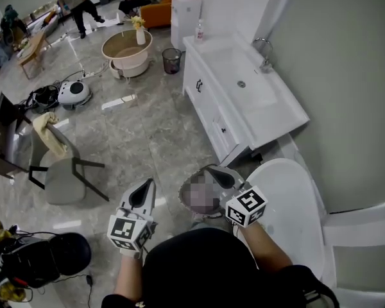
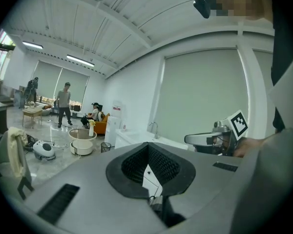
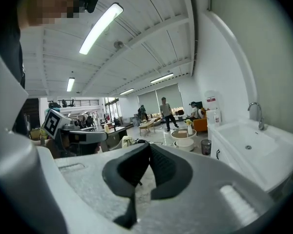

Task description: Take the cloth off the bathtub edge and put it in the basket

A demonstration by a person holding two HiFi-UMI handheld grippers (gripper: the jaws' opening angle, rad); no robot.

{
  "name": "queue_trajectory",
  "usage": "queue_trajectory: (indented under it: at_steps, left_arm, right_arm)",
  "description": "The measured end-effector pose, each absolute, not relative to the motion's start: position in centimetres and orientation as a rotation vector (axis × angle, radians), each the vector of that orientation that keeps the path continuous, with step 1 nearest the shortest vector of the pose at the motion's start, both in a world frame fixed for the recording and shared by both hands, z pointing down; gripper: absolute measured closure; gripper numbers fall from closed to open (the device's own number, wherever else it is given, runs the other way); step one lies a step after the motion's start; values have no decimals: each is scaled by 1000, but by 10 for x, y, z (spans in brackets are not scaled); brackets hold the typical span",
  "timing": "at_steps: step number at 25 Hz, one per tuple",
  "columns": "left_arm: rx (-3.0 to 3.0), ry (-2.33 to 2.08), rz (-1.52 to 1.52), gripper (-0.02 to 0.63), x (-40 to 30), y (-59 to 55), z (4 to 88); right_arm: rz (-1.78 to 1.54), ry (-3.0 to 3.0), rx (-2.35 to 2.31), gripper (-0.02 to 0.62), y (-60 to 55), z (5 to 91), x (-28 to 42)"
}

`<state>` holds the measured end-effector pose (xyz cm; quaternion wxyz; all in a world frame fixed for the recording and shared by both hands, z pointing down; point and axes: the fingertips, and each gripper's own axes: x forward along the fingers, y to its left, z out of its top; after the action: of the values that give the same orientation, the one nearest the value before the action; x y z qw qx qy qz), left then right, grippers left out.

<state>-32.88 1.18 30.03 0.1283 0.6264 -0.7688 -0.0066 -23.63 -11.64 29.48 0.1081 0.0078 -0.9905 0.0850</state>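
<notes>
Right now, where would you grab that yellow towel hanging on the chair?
Probably at the fold along the top of the towel, where it lies over the back of the chair. Come down from above and pinch that hump. The towel looks draped over the back with its ends hanging loose, so lifting straight up should slide it off.

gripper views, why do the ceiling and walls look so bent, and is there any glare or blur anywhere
Left gripper view: the wide-angle lens bows the ceiling into a curve, with dark corners all round. Right gripper view: same bowing, and the strip light blows out to plain white. Head view: lines run much straighter, the light is even, and there are no hard shadows on the floor.
</notes>
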Motion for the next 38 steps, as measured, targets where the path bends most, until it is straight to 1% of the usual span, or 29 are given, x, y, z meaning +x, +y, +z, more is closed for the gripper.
queue_trajectory:
  at_steps: [15,38]
  left_arm:
    - [1838,-2291,-50,600,-320,13,281]
    - [1849,-2269,-28,600,-297,-3,287]
  right_arm:
    - [228,-2945,-25,598,-100,285,-229]
    - [267,-2928,43,598,-116,300,-206]
